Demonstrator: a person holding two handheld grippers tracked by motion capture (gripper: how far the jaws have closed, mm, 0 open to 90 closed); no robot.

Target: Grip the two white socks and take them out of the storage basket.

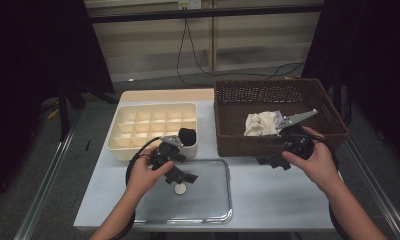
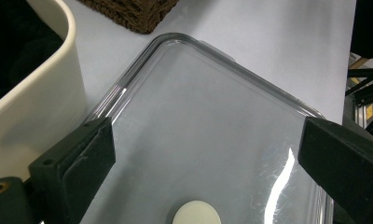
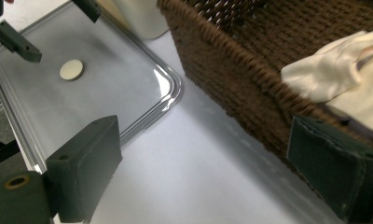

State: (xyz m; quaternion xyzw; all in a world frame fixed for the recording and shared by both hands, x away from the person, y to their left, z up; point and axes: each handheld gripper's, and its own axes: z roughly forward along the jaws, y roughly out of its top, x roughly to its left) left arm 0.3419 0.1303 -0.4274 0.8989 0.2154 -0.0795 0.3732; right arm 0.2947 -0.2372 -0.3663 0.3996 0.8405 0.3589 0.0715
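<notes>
A small cream disc [image 1: 180, 189] lies on the clear shallow tray [image 1: 208, 200] at the table's front. My left gripper [image 1: 184, 170] hovers open just above and behind the disc. In the left gripper view the disc [image 2: 196, 214] sits low between the wide-apart jaws, over the tray [image 2: 212, 93]. My right gripper [image 1: 274, 161] is open and empty at the front wall of the brown wicker basket [image 1: 278, 95]. A white cloth [image 1: 260, 124] lies in the basket. The right gripper view shows the basket wall [image 3: 240, 65], the cloth [image 3: 343, 74], the tray [image 3: 119, 79] and the disc [image 3: 71, 70].
A cream compartment box [image 1: 153, 127] stands behind the tray, with a black object [image 1: 187, 136] in its front right cell. Its wall [image 2: 35, 107] is close on the left of my left gripper. Bare table [image 1: 278, 195] lies right of the tray.
</notes>
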